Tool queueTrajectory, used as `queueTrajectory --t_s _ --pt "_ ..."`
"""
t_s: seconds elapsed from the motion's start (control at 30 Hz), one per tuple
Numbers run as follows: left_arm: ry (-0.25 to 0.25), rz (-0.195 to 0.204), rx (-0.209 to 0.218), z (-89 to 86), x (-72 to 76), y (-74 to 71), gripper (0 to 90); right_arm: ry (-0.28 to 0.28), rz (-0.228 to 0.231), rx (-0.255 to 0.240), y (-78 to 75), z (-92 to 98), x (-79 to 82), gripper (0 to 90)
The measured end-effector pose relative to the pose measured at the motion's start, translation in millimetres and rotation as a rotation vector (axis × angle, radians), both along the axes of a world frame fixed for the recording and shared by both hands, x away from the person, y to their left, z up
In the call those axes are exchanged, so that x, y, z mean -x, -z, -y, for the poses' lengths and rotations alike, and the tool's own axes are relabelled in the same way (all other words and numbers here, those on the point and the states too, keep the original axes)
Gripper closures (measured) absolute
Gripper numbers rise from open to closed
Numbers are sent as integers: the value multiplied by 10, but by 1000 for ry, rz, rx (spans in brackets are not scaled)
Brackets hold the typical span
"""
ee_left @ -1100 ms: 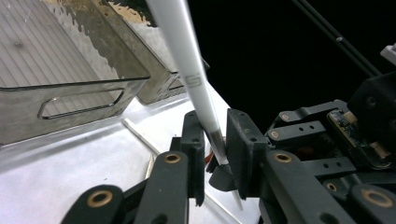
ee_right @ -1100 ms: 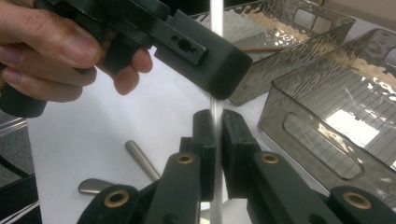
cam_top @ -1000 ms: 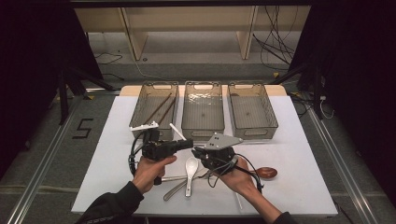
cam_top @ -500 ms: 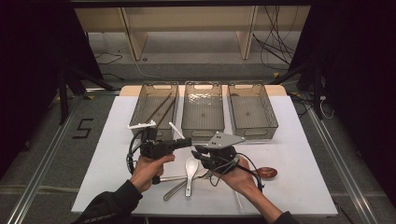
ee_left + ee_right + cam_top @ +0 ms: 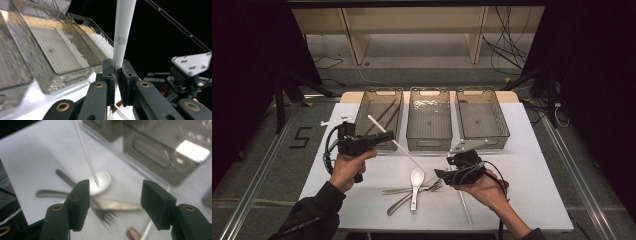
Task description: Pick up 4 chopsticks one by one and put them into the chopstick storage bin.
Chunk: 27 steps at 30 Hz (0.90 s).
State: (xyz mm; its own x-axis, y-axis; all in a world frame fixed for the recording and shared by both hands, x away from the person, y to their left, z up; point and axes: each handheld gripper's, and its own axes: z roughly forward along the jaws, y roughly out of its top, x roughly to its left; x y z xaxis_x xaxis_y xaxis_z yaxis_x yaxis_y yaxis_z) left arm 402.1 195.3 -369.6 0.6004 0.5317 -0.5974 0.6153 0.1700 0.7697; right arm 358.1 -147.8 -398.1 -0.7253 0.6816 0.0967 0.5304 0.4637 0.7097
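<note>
White chopstick (image 5: 122, 30) is sitting clamped in our left gripper (image 5: 116, 72). Its jaws are pressed tight on the shaft near one end, and we're holding it there so the long free end sticks out past the tips.

In the high view that free end is slanting down and away from the left gripper, toward our right gripper (image 5: 439, 174). We're carrying the stick in the air, clear of the table (image 5: 532, 190).

Right gripper's jaws have just been opening and are now standing spread with nothing gripped between them. The stick's tip is hanging just ahead of one jaw, so this is probably a hand-over and the right is letting go.

Below the right jaws, a white spoon (image 5: 416, 179) and a fork (image 5: 412, 197) are lying crossed, waiting their turn.

Just beyond the left gripper's tips, the nearest tray (image 5: 362, 112) is holding brown chopsticks (image 5: 384, 112). We're likely heading there. The other two trays (image 5: 428, 91) are sitting farther off to its side.
</note>
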Motion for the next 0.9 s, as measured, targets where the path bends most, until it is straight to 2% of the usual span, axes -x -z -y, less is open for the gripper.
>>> queueTrajectory --t_s 0.17,0.5,0.9 --pt "-43 12 -10 -166 -92 -94 837 35 -35 34 41 113 19 371" --pt "-133 13 -30 -474 -356 -286 837 54 -42 24 63 263 81 335" --pt "-193 -16 -74 -659 -704 -445 836 46 -46 14 65 274 111 321"
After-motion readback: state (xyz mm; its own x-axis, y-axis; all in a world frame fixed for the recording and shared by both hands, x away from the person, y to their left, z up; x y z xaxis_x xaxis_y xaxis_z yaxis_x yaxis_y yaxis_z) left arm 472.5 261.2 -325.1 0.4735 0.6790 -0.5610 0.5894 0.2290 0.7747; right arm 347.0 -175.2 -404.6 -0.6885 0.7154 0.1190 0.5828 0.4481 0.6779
